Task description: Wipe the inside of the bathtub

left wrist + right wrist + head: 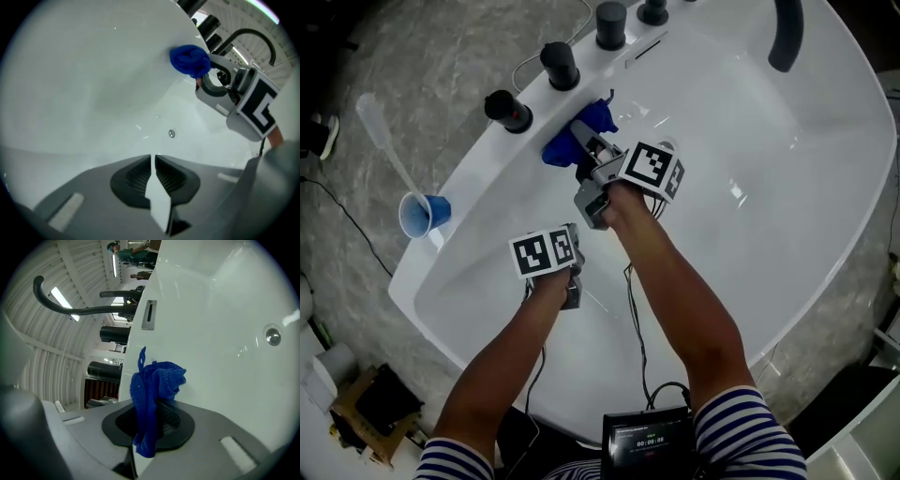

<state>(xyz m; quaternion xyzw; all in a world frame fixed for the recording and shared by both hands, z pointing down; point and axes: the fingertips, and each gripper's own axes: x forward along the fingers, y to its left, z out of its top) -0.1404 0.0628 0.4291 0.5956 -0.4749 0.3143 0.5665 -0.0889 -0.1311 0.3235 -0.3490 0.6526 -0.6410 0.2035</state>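
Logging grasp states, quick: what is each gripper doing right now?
Left gripper: shut, nothing between its jaws.
Right gripper: shut on the blue cloth.

The bathtub [787,187] is glossy and smooth, the blue cloth [157,380] coarsely knitted.

Navy-white striped sleeves [742,424]; grey left gripper [153,158], right gripper [152,401]; black-white marker cubes [649,167].

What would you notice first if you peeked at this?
The bright blue knitted cloth pops out, pinched in the right gripper against the inner wall of the big white bathtub, below the round black knobs. A small blue cup sits on the grey floor beside the tub.
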